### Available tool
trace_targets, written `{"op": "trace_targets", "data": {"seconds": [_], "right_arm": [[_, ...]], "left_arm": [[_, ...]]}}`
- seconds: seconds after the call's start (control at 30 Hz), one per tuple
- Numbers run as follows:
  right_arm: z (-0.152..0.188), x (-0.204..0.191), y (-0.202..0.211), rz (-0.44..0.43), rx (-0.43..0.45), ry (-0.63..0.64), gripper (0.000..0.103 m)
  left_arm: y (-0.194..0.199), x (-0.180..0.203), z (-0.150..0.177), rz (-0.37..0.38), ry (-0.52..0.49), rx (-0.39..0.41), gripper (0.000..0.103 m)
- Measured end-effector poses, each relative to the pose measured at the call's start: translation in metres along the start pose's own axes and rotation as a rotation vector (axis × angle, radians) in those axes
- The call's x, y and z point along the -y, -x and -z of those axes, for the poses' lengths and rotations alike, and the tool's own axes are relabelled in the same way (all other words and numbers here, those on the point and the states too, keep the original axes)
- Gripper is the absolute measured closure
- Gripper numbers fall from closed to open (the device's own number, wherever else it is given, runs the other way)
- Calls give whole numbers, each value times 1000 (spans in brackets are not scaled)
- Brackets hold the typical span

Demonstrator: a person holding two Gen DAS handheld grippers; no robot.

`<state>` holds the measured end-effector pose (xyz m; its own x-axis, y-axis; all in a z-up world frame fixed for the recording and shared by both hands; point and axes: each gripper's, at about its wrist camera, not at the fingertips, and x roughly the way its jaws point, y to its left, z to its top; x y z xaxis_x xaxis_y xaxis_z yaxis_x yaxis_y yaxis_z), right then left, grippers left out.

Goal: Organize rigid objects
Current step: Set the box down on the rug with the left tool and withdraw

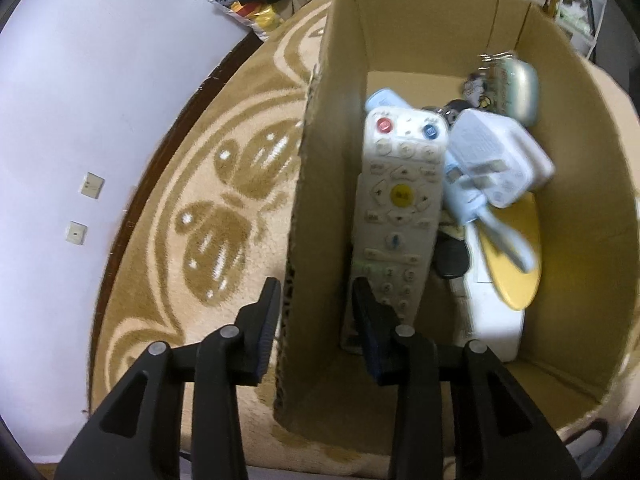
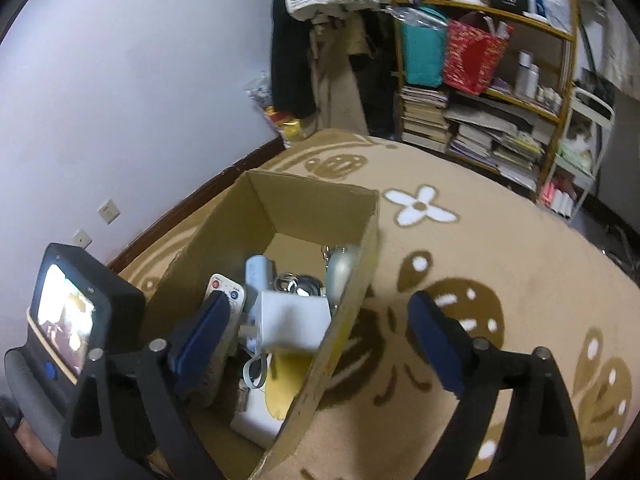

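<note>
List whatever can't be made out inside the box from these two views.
- Left wrist view: the remote has its lower end hidden behind a gripper finger.
- Left wrist view: the black items beneath the remote and charger are covered; what they are is unclear.
- Left wrist view: the keychain cluster at the far end is too blurred to identify.
- Right wrist view: the near box wall cuts off the yellow disc.

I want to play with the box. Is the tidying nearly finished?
Nearly, it seems. The remote, white charger and more already lie in the cardboard box. The left hand-held gripper and right hand-held gripper straddle the box's walls, both open. No loose items show on the carpet.
</note>
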<state>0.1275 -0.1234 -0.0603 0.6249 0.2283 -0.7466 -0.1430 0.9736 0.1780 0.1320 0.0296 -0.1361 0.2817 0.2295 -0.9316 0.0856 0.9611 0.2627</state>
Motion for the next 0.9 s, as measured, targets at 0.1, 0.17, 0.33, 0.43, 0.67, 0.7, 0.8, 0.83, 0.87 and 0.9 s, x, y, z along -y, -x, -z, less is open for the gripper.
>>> {"op": "trace_targets", "data": {"seconds": [0.1,0.17,0.33,0.43,0.67,0.7,0.8,0.83,0.87,0.9], "right_arm": [[3,5,8,21,10,-22,3],[5,11,18,42,22,-39,0],[11,20,41,83,45,-72,0],[16,25,54,99,53,-85,0],[33,39,82,134,93,-137,0],[36,41,85,134,96,-144,0],[44,43,94,128,96,-159,0],[46,43,96,125,93,-160,0],[48,43,97,118,91,-161,0],[51,43,100,106,92,-159,0]], "left_arm": [[5,0,0,18,3,18,57],[10,-1,0,21,11,33,55],[23,-8,-1,42,67,86,41],[35,-9,0,35,69,139,33],[63,-5,10,53,39,273,20],[67,-5,12,50,34,292,20],[79,-5,21,58,33,352,17],[83,-5,24,64,37,373,14],[87,-6,27,69,40,392,12],[92,-6,30,75,41,413,11]]}}
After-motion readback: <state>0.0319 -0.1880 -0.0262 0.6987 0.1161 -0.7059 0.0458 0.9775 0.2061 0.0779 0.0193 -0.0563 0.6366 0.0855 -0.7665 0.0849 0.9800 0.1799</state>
